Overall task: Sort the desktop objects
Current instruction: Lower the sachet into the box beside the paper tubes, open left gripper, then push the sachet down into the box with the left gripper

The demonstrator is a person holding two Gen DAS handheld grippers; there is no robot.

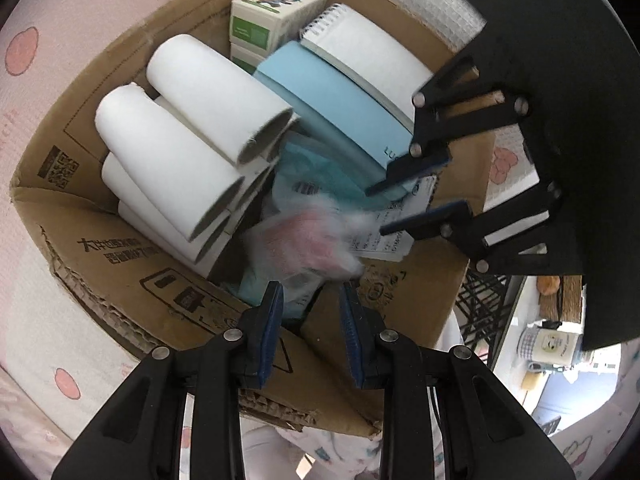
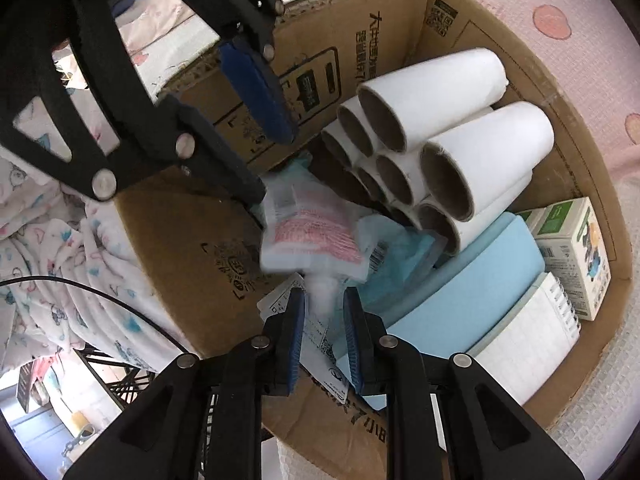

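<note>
A: Labels? Count?
B: Cardboard box (image 2: 408, 32) print unreadable. Several white tubes (image 2: 480, 160) at 2 o'clock, two small cartons (image 2: 576, 256).
A: Fingers?
B: Right gripper (image 2: 323, 320) nearly closed, pinching plastic pouch (image 2: 312, 236) over box centre; left gripper (image 1: 310, 320) part-open, empty.

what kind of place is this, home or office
Most likely a home, perhaps a bedroom: a cardboard box sits on a pink cartoon-print sheet, with patterned bedding beside it and mugs behind.

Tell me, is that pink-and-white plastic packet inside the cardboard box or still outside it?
Inside. The packet hangs within the cardboard box walls, above the blue items, its narrow end pinched by the right tool.
</note>
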